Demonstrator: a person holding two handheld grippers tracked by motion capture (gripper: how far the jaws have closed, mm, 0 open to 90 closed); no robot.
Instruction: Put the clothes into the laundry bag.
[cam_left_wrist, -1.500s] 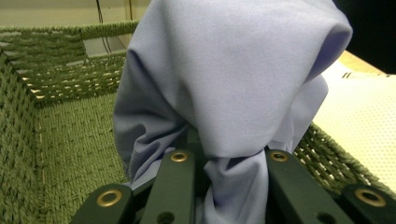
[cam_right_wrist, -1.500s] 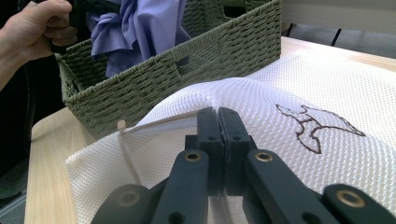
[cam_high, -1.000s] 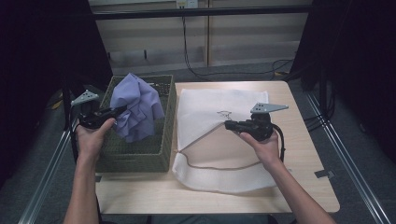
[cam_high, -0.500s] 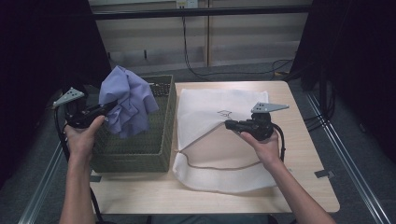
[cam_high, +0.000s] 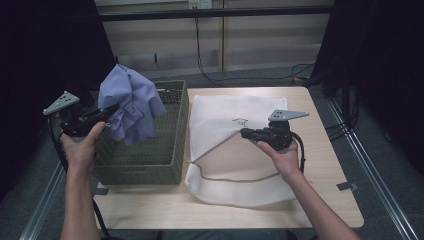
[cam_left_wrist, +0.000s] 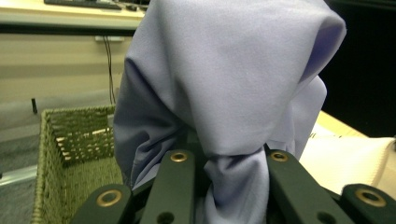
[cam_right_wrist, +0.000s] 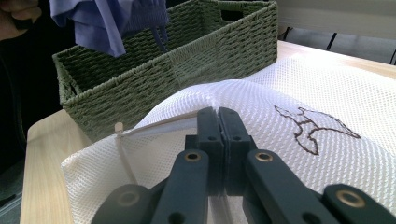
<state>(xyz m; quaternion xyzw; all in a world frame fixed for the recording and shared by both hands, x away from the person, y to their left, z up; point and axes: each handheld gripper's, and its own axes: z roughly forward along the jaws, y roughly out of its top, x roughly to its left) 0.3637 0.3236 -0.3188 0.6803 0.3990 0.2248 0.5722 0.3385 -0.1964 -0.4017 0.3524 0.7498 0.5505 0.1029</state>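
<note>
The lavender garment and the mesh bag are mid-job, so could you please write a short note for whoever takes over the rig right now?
Left gripper: jaws shut on the lavender garment, held up above the green woven basket, clear of its rim.
Right gripper: jaws shut on the upper edge of the white mesh bag, lifting it by the zipper so the mouth gapes toward the basket.
The bag lies on the wooden table, right of the basket.
Done: garment is out of the basket, bag mouth is held open.
Left, probably: carry the garment across, feed it into the bag, then close the zipper.
</note>
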